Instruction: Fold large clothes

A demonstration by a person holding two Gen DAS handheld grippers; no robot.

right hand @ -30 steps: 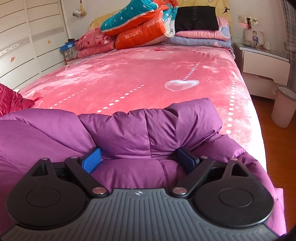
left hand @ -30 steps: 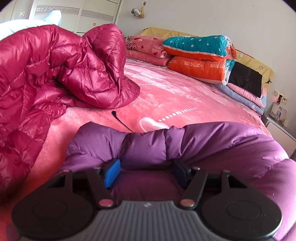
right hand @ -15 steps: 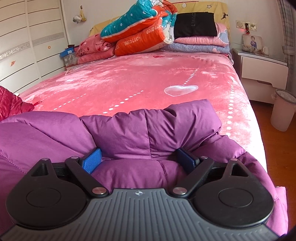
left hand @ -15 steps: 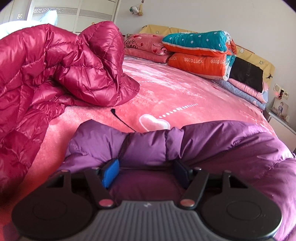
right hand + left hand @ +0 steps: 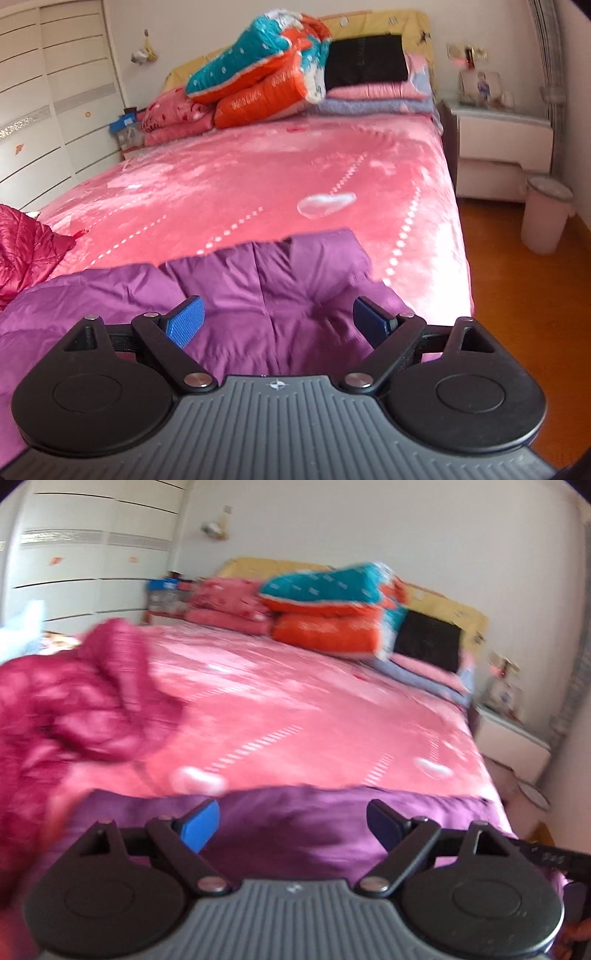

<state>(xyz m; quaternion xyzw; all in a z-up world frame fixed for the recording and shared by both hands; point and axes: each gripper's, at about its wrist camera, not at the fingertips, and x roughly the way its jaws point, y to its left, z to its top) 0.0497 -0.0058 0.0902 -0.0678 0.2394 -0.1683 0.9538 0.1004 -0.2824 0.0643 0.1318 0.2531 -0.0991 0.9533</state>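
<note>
A purple puffer jacket lies on the pink bed at its near end; it also shows in the blurred left wrist view. My left gripper is open above the jacket and holds nothing. My right gripper is open above the jacket's right part, also empty. A crimson puffer jacket lies heaped on the bed's left side; its edge shows in the right wrist view.
Folded quilts and pillows are stacked at the headboard. A white wardrobe lines the left wall. A white nightstand and a pale bin stand on the wooden floor right of the bed.
Both grippers have opened and let go of the purple jacket, then risen and pulled back. The jacket now lies flatter on the bed. The left view swung right and is blurred.
</note>
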